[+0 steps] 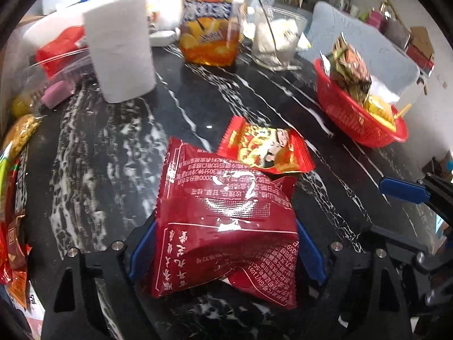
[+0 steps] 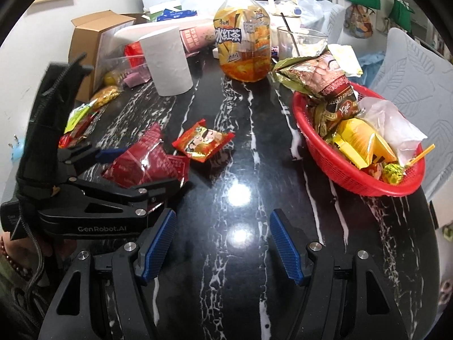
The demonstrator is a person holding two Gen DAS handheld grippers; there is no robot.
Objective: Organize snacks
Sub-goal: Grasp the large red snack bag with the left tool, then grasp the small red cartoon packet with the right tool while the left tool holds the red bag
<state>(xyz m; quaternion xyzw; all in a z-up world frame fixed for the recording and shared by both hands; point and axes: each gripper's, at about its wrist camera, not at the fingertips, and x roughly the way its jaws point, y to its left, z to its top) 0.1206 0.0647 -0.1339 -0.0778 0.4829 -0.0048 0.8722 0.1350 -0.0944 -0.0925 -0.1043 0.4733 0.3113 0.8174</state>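
Left wrist view shows the left gripper [image 1: 226, 252] with a dark red snack packet [image 1: 223, 232] between its blue pads [image 1: 143, 250]; both pads lie against the packet's sides, so the jaws are closed on this wide packet, which rests on the black marble table [image 1: 113, 155]. The packet is glossy and crinkled, printed with white text, and puffed in the middle. Its lower corner covers the gap between the fingers, and most of each pad is hidden behind it. Just beyond it lies a smaller red and gold snack packet [image 1: 266, 150], its near edge touching or overlapping the big one. Farther right sits a red basket [image 1: 354, 119] heaped with wrappers, blurred here. At the right edge, one blue fingertip of the right gripper [image 1: 402, 189] pokes in, the rest cut off.

Right wrist view shows, from the left, the left gripper [image 2: 136, 167] from the side, its far pad hidden by the dark red snack packet [image 2: 144, 164]. The right gripper [image 2: 222, 249] hangs with jaws wide apart and nothing between them. The red basket [image 2: 325, 147] stands to the right, snacks piled high.
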